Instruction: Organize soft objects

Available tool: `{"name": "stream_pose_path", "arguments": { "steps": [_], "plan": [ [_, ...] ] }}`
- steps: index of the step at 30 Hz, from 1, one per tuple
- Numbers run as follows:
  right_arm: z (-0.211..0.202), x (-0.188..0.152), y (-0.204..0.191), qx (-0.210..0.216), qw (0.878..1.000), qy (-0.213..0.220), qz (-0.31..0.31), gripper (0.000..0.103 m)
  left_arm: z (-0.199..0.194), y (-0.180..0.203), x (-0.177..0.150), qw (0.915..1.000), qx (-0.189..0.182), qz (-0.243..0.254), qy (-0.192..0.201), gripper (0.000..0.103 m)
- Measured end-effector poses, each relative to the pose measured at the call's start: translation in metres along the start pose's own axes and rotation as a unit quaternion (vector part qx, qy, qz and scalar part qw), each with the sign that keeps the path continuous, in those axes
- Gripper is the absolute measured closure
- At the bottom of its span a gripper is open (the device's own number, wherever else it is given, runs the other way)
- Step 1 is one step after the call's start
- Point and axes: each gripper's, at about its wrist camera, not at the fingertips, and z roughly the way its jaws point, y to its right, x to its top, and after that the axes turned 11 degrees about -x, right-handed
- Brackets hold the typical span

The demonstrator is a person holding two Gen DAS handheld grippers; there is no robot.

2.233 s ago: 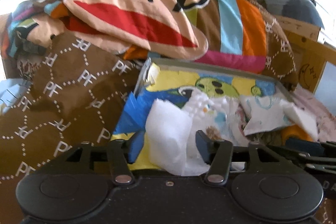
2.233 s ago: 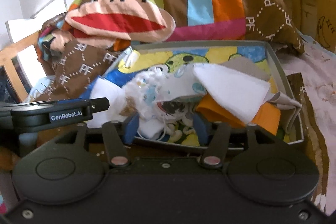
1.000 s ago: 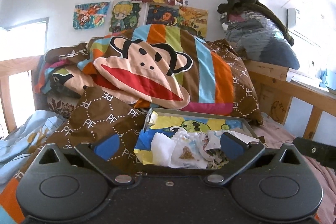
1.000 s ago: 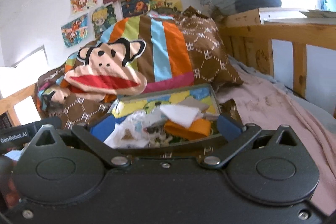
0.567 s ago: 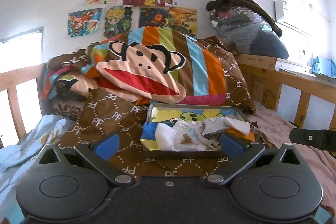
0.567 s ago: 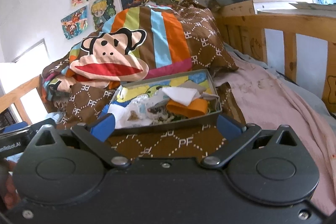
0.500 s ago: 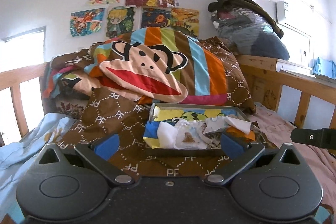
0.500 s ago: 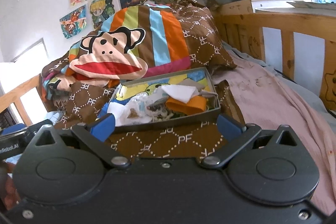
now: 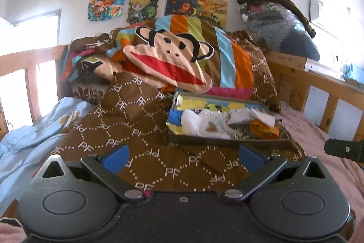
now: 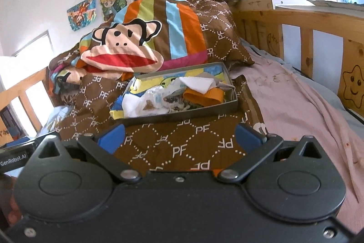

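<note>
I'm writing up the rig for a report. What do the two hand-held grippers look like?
Both are alike. The left hand-held gripper and the right hand-held gripper each have a matte black body with two round raised discs, black linkage arms on silver pivot pins, and blue finger pads. In the right wrist view, a black part at the left edge carries white "GenRobot.AI" lettering.

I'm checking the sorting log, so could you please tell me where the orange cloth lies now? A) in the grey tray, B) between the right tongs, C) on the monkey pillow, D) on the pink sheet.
A: the orange cloth lies inside the grey tray among white cloths, and both tongs are open and empty.
</note>
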Motion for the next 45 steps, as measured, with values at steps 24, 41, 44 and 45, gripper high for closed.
{"name": "stream_pose_path", "arguments": {
  "steps": [24,41,44,45],
  "plan": [
    [0.004,-0.005,0.002,-0.016,0.998,-0.057,0.001,0.000,-0.001,0.003,-0.007,1.0000,0.003,-0.002,-0.008,0.001],
    [0.008,-0.009,-0.008,-0.019,0.998,-0.062,0.009,0.000,0.001,0.004,-0.009,1.0000,0.002,0.002,-0.009,0.001],
    [0.009,-0.010,-0.010,-0.020,0.998,-0.063,0.008,0.000,0.000,0.004,-0.009,1.0000,0.000,0.002,-0.008,0.001],
    [0.009,-0.010,-0.011,-0.021,0.998,-0.064,0.008,0.000,0.000,0.004,-0.008,1.0000,-0.001,0.002,-0.008,0.001]
  ]
}}
